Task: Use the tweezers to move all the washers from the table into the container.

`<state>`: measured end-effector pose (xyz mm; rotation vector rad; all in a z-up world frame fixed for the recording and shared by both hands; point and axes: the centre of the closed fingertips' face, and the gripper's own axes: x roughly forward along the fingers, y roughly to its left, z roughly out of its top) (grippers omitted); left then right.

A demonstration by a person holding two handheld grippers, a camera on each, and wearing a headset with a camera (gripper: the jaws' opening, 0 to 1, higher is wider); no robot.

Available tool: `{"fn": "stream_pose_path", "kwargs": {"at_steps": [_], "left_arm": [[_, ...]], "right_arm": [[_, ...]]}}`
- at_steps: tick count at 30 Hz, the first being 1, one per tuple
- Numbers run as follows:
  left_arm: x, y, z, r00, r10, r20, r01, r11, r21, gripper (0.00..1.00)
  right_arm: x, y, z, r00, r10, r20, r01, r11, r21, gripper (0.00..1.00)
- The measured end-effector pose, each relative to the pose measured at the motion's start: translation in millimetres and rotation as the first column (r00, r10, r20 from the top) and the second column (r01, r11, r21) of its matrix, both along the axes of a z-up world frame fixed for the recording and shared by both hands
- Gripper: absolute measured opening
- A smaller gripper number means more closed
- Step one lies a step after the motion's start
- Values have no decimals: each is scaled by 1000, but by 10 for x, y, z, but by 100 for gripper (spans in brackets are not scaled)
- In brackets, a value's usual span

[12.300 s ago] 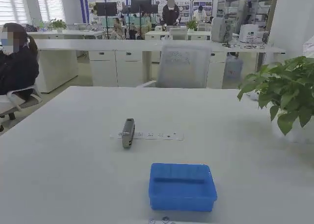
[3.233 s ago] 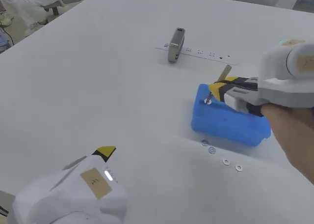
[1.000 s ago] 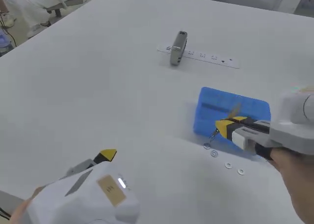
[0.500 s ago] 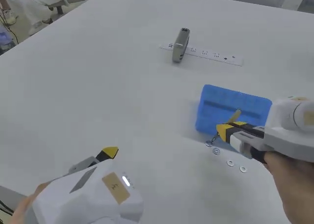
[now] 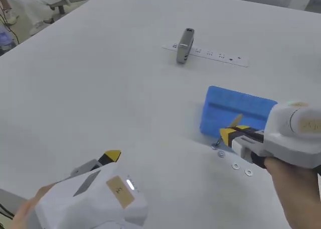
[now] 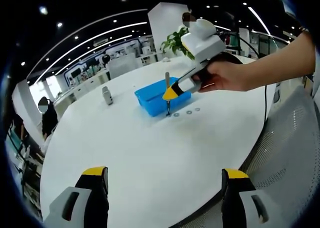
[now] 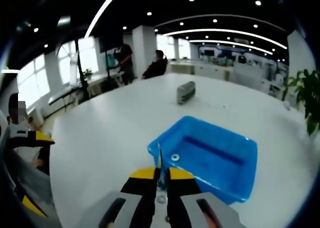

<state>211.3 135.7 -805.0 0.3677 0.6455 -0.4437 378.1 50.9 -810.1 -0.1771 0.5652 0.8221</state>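
The blue container (image 5: 239, 112) stands on the white table, with one washer (image 7: 174, 157) lying inside it. Several washers (image 5: 235, 165) lie in a row on the table just in front of it. My right gripper (image 5: 228, 134) is shut on the tweezers (image 7: 158, 160). Their tip points down at the leftmost washer (image 5: 215, 146), close to the container's front wall. My left gripper (image 6: 162, 188) hovers open with nothing between its fingers, over the near left of the table, far from the container (image 6: 152, 98).
A grey device (image 5: 184, 45) rests on a white power strip (image 5: 213, 56) at the far side of the table. A potted plant (image 7: 310, 103) stands at the right. The rounded table edge runs close under the left gripper.
About three seconds ago the tweezers were above the container; the right gripper has since come down in front of it, tip now at the washers. The left gripper has barely moved.
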Motion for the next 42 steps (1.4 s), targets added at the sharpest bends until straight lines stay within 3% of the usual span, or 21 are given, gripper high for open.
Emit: {"fn": "stream_pose_path", "kwargs": {"at_steps": [11,20,31,39,42], "left_arm": [[-6,-9,7,1000,-4,2,4,1000,-1,96],[-5,-2,3,1000,-3,2,3,1000,5,96],[-10,-8,2,1000,-9,2,9,1000,6,96],[-13,-19,1,1000,-12,0,12,1000,-2,96],[-15,-14,-8,1000,-12,-5,12,1000,3,96]], "right_arm": [[-34,-7,3,1000,6,-14,-7,1000,-28,2],[-38,36,164,999,29,-17,-29,1000,0,2],[-183,73,407,999,41,-15,-40,998,40,2],[-93,84,575,999,25,-25,-22,995,97,1],[-56,88,651,1000,22,-7,-21,995,100,1]]}}
